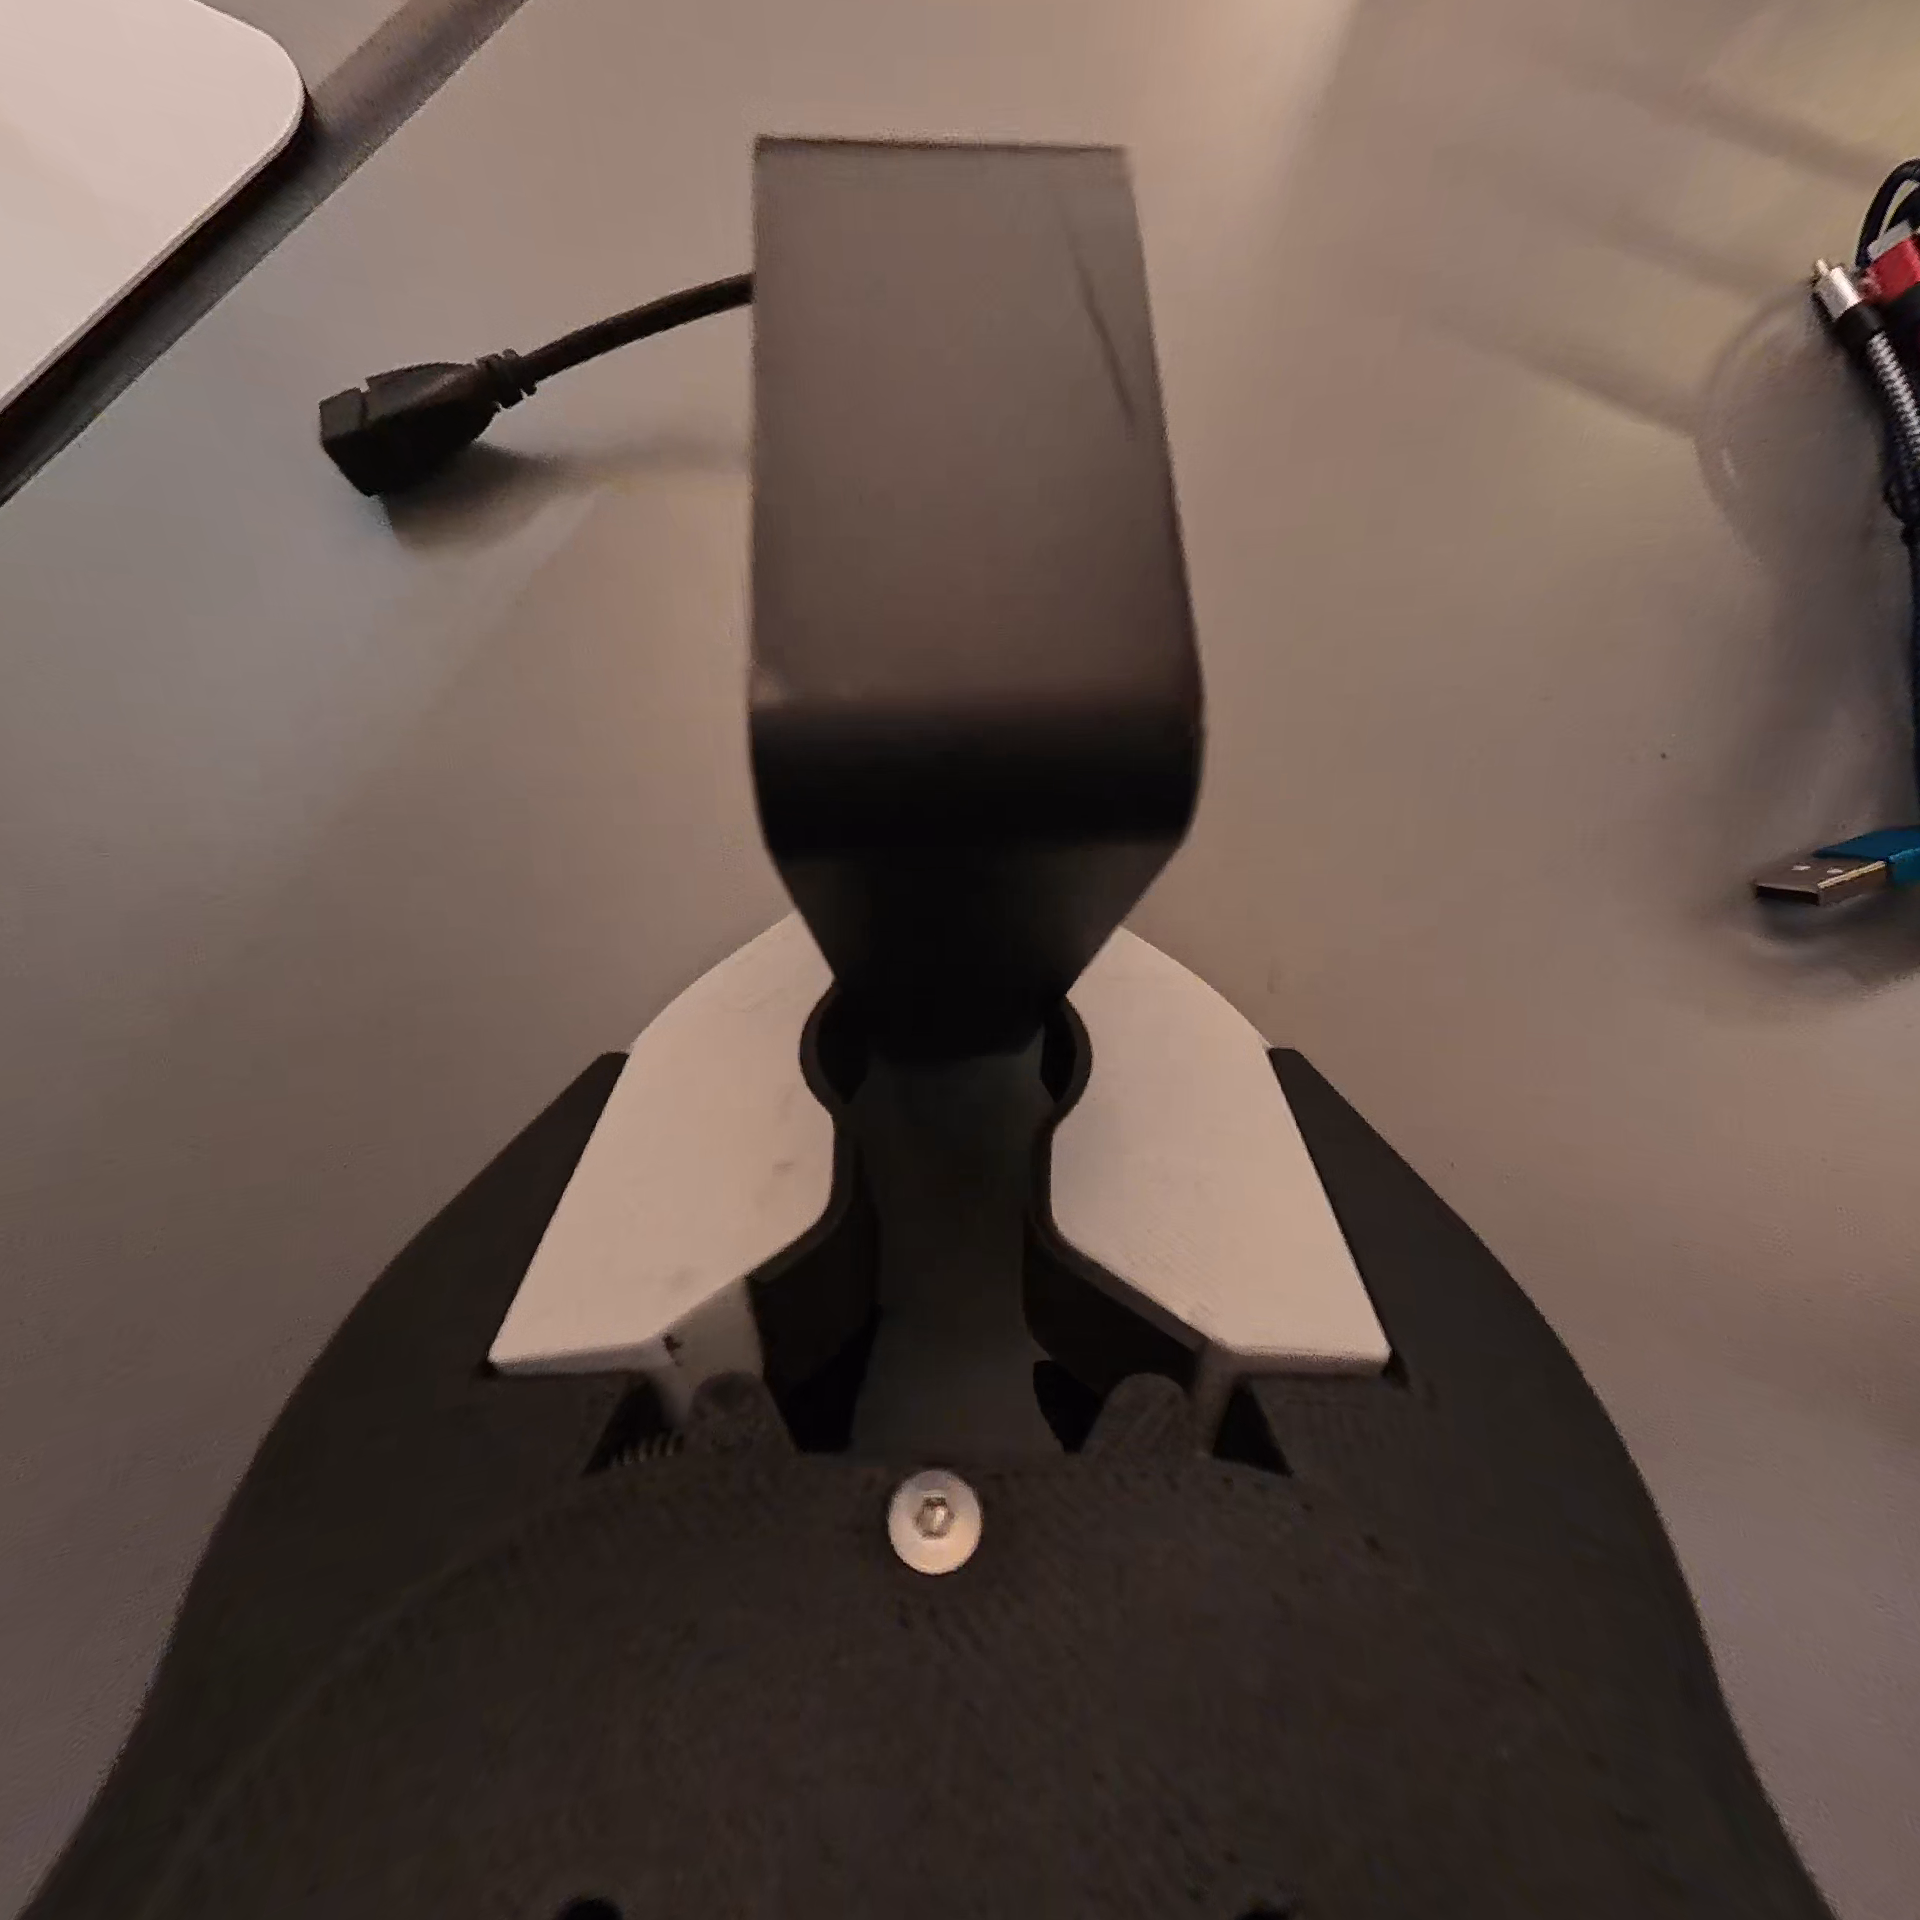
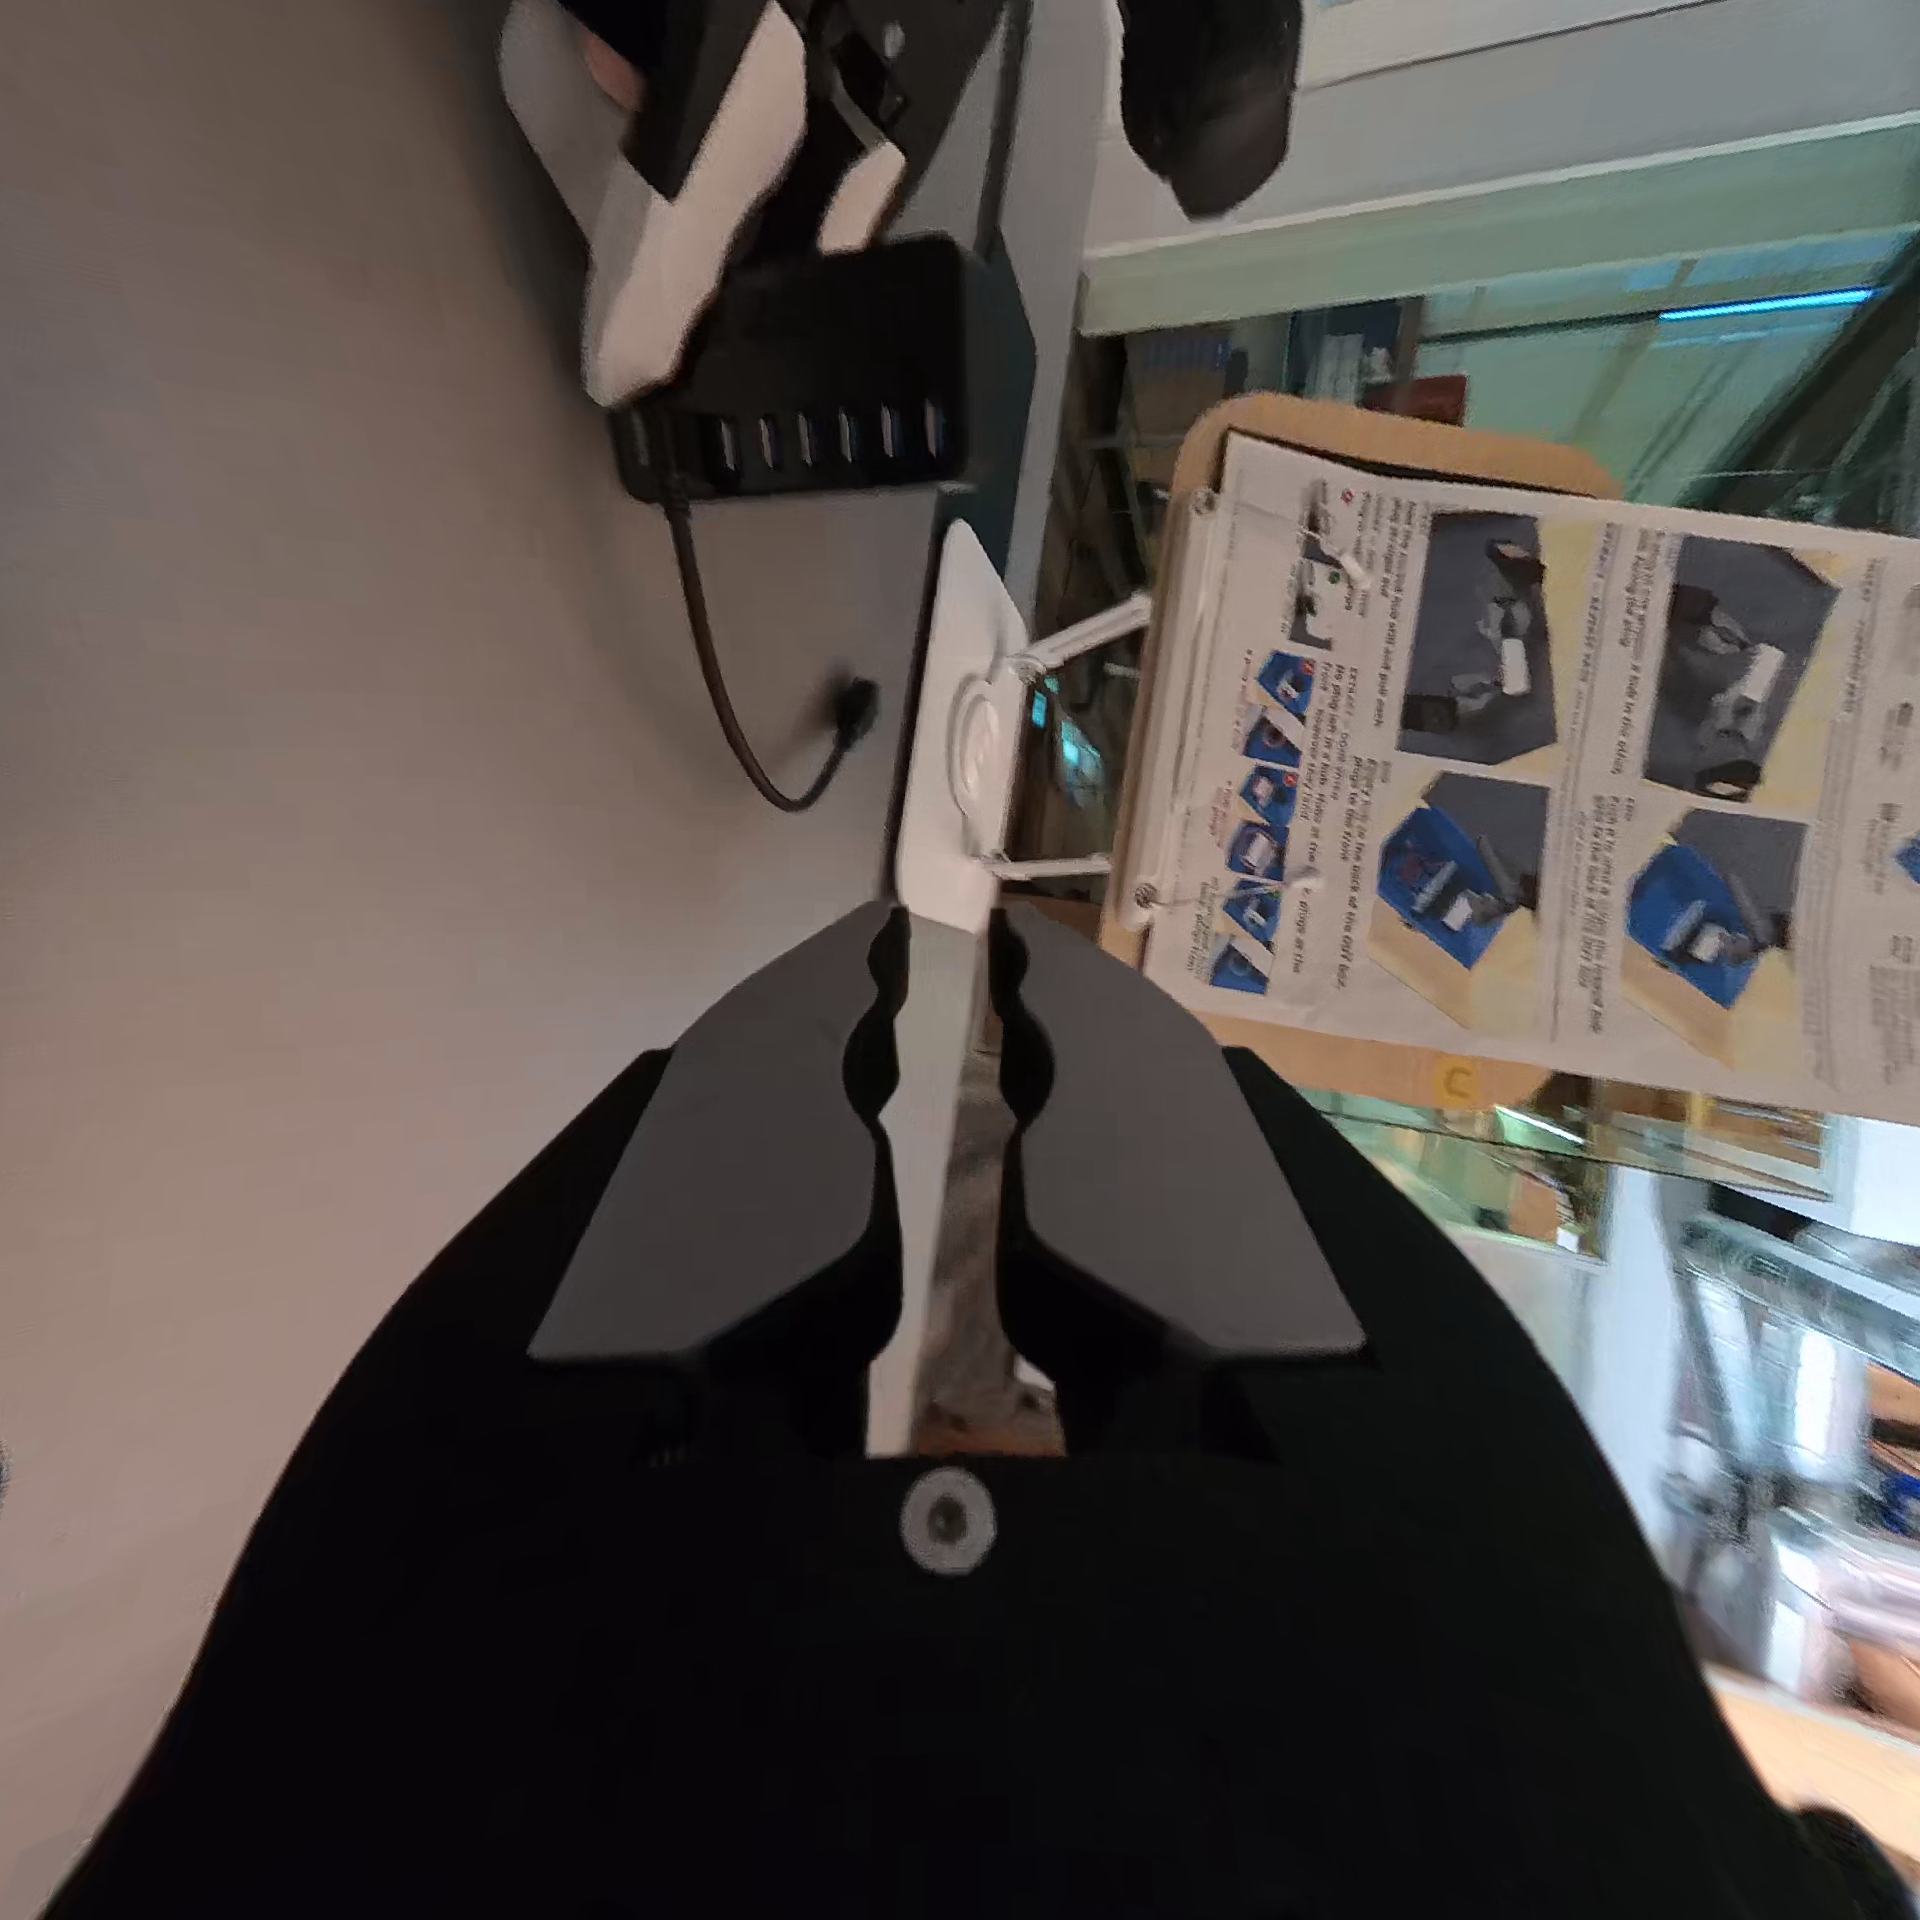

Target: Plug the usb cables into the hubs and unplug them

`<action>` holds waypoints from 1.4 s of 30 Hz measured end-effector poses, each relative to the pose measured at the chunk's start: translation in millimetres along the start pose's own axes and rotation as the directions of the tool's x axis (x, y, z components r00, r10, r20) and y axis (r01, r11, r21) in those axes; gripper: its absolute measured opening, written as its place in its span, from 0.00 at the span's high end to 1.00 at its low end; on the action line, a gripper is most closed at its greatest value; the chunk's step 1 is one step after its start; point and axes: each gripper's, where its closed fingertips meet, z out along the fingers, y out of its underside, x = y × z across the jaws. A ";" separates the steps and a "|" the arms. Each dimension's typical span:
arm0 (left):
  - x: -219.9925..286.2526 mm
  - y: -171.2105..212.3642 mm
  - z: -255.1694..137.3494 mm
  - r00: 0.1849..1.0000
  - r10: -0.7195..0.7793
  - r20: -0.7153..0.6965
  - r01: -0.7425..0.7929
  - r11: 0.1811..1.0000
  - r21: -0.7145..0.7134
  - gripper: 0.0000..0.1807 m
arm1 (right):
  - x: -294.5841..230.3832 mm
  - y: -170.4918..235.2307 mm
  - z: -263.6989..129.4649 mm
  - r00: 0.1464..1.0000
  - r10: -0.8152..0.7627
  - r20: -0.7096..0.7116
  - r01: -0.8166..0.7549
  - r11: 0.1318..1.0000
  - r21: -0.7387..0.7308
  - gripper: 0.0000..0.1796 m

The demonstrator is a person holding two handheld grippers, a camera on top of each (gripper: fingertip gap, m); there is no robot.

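My left gripper [image 1: 945, 997], with white fingers [image 1: 717, 1143], is shut on a black USB hub [image 1: 956, 468] and holds it just above the grey table [image 1: 312, 831]. The right wrist view shows this gripper [image 2: 727, 239] and the hub [image 2: 831, 436], whose row of empty ports faces my right gripper. The hub's black lead [image 1: 416, 416] lies on the table and ends in a socket. A blue-shelled USB plug [image 1: 1829, 878] lies at the right, apart from both grippers. My right gripper [image 2: 951, 925], with dark grey fingers, is turned on its side. Its jaws stand a narrow gap apart and hold nothing.
A bundle of braided cables [image 1: 1870, 343] lies at the far right of the table. A white flat base [image 2: 956, 727] sits at the table's far edge and carries a wooden board with an instruction sheet [image 2: 1558, 779]. Its corner shows in the left wrist view [image 1: 104, 156]. The gap from one gripper's tips to the other's is roughly 20 cm. The hub's black lead [image 1: 416, 416] is about 12 cm from my left fingertips.
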 end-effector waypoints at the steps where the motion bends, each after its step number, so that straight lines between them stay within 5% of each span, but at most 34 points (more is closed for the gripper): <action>1: -0.8 0.7 -0.8 1.000 0.003 0.004 -0.003 1.000 -0.005 0.83 | -4.7 -5.8 -0.3 0.999 0.030 0.037 -0.031 0.999 0.026 0.92; 4: 0.6 -0.6 -3.9 1.000 0.004 -0.006 -0.004 1.000 0.001 0.79 | -29.3 -26.3 -5.0 0.953 0.170 0.250 -0.195 0.978 0.077 0.92; 7: 2.9 -2.9 -9.5 1.000 -0.003 -0.019 0.003 1.000 -0.003 0.76 | -55.5 -53.0 -18.5 0.806 0.288 0.517 -0.387 0.917 0.093 0.91; 12: 1.5 -0.2 -25.8 1.000 -0.001 -0.011 0.000 0.998 -0.064 0.71 | -77.2 -69.3 -33.0 0.657 0.299 0.692 -0.476 0.876 0.074 0.91; 20: -1.5 -19.2 -66.5 0.998 -0.035 0.044 0.037 0.999 -0.032 0.75 | -103.1 -90.5 -6.0 0.400 0.527 0.750 -0.607 0.765 -0.214 0.90; 32: -9.6 -57.8 -154.8 0.963 0.004 0.270 -0.030 0.995 0.093 0.72 | -160.5 -93.2 -1.2 0.262 0.763 0.591 -0.384 0.644 -0.662 0.83; 35: -6.0 -64.9 -166.7 0.957 0.015 0.291 -0.051 0.992 0.118 0.73 | -157.4 -89.4 0.3 0.306 0.746 0.591 -0.363 0.665 -0.652 0.93; 38: -2.4 -71.9 -177.8 0.952 0.014 0.306 -0.061 0.987 0.147 0.74 | -150.8 -96.3 -13.9 0.213 0.716 0.665 -0.384 0.687 -0.617 0.97; 42: 22.2 -95.7 -191.2 0.967 0.044 0.249 -0.109 0.961 0.253 0.76 | -103.6 -102.5 -34.3 0.068 0.694 0.717 -0.597 0.604 -0.528 0.97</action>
